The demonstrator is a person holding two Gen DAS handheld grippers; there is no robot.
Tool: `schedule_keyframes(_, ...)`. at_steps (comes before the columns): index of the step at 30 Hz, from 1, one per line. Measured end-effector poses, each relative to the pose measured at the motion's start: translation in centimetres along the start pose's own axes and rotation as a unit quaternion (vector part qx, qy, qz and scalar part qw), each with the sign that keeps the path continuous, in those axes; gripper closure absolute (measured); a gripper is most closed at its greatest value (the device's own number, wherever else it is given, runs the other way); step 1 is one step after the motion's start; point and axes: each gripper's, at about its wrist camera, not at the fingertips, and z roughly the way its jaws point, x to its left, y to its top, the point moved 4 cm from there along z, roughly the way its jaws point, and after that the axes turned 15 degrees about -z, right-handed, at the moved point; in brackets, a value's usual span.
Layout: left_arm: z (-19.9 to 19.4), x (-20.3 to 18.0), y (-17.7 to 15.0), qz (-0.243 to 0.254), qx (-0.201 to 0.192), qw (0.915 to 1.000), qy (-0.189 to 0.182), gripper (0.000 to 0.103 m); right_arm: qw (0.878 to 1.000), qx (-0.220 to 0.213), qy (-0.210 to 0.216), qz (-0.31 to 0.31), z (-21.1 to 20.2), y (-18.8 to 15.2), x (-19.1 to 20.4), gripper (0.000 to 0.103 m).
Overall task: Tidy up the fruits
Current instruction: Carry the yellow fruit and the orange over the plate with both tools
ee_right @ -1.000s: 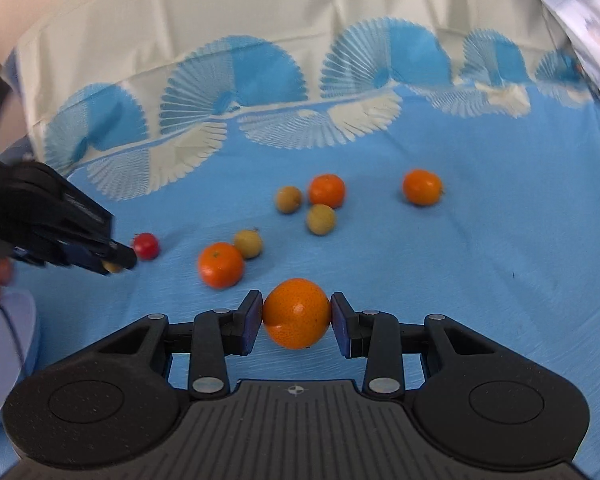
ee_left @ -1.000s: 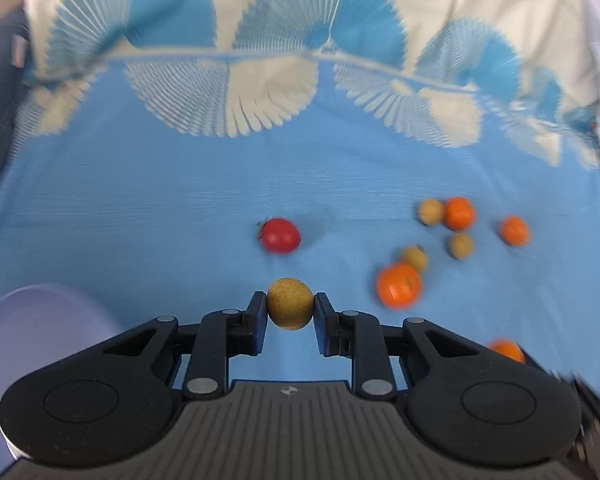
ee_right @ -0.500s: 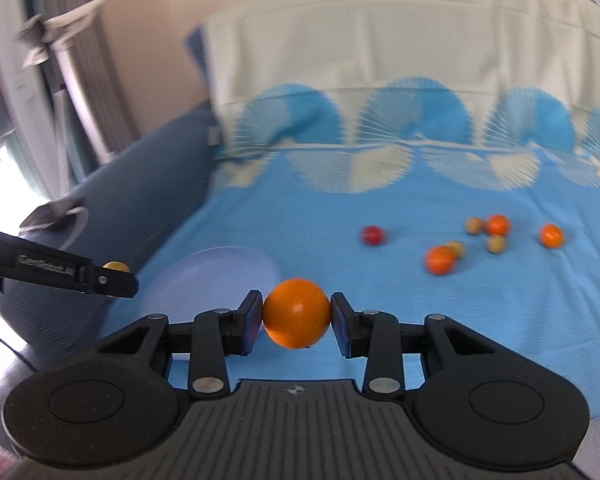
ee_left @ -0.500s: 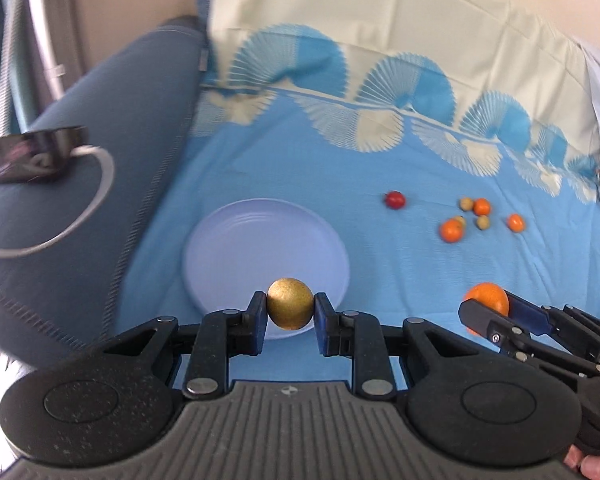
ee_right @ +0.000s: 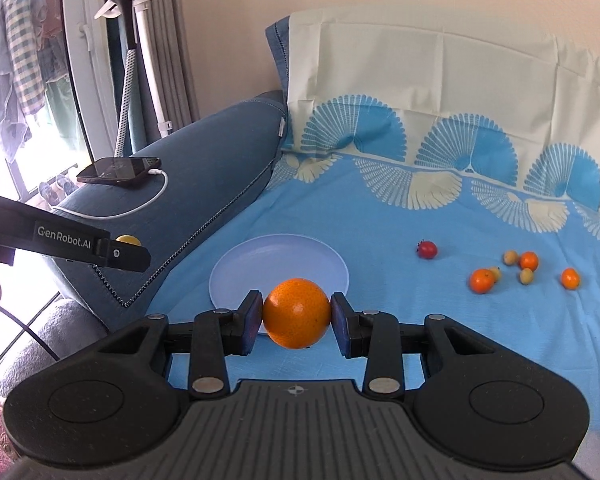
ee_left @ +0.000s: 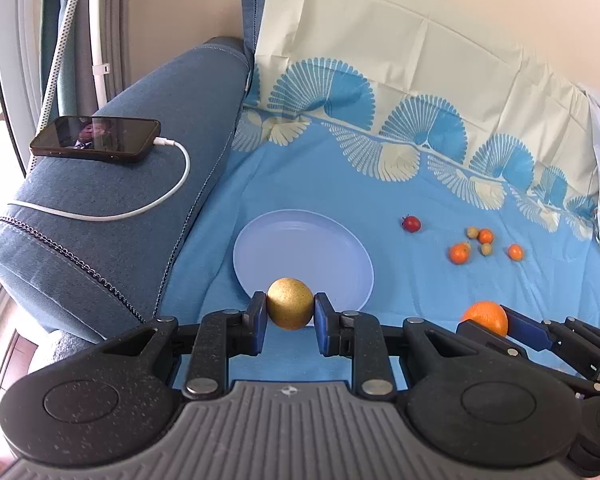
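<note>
From the left wrist, my left gripper [ee_left: 290, 310] is clenched on the yellow-brown fruit [ee_left: 290, 309], poised above the near rim of the pale plate [ee_left: 300, 248] — I'd carry it inward and lower before letting go.

From the right wrist, my right gripper [ee_right: 296, 314] clamps the orange [ee_right: 296, 313] over that same rim — I'd set it down apart from the first.

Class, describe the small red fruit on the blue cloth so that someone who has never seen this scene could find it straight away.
Start at the pale plate on the blue cloth, then look right toward the cluster of loose fruit. The red fruit lies alone between the plate and that cluster. It is the only red one, with a dark stem end; the others are orange or yellow-green.
</note>
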Motion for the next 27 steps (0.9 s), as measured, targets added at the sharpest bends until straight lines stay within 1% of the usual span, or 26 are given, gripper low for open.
schedule_keyframes(7,-0.1,0.3,0.1,-0.004,-0.001,1.0000,-0.005,0.076,1.000,0.002,-0.004,-0.008,-0.2,0.1,0.6,0.064)
schedule_keyframes(17,0.5,0.5,0.4,-0.009,0.003,1.0000,-0.001,0.076,1.000,0.013,-0.003,-0.007,0.6,-0.1,0.4,0.064)
schedule_keyframes(27,2.4,0.4,1.3,-0.013,0.009,0.9998,0.008,0.076,1.000,0.028,-0.002,0.001,2.3,-0.3,-0.1,0.064)
